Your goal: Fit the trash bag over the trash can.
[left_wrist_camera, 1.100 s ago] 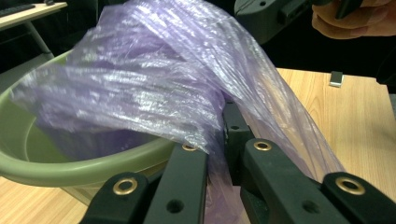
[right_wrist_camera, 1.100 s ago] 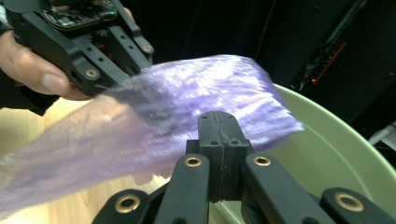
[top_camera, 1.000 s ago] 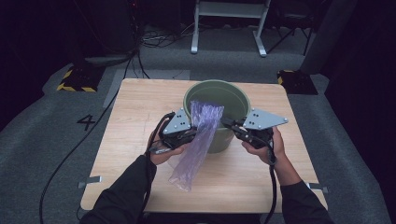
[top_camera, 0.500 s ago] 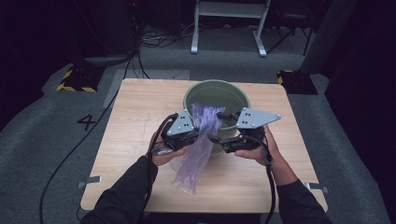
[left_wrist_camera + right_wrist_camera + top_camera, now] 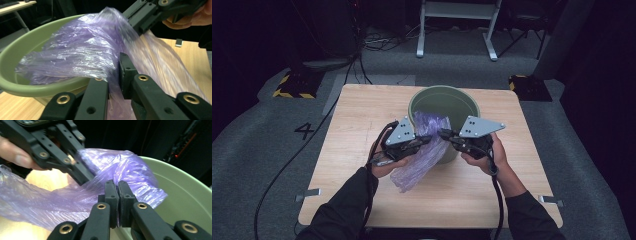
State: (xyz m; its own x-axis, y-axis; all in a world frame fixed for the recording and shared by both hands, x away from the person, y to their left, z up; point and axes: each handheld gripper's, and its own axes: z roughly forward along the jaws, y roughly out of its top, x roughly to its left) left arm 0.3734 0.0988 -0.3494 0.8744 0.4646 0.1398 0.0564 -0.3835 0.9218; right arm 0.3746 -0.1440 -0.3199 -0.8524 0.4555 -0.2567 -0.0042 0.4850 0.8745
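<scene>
A thin purple plastic bag [image 5: 427, 150] hangs over the near rim of a green bucket [image 5: 472, 102] and trails onto the wooden table [image 5: 362, 115]. My left gripper [image 5: 428, 140] is shut on the bag's upper edge from the left. In the left gripper view the film [image 5: 75, 50] is pinched between the jaws of this gripper [image 5: 112, 72], which have just eased slightly. My right gripper [image 5: 444, 134] faces it from the right. Its jaws have just closed on a fold of the bag [image 5: 120, 167], and they meet at the tips of the gripper [image 5: 117, 185].
The bucket [image 5: 180, 195] stands at the table's far middle, its inside bare where it shows. Grey carpet surrounds the table, with a floor mark "4" [image 5: 305, 131] at the left. Black cables [image 5: 287, 165] run across the floor, and a white frame's legs [image 5: 457, 30] stand behind.
The right gripper has shifted left, closer to the left one, and gripped the bag's top anew. The bag's upper part is now more bunched between the two grippers. The left hand stayed put.
</scene>
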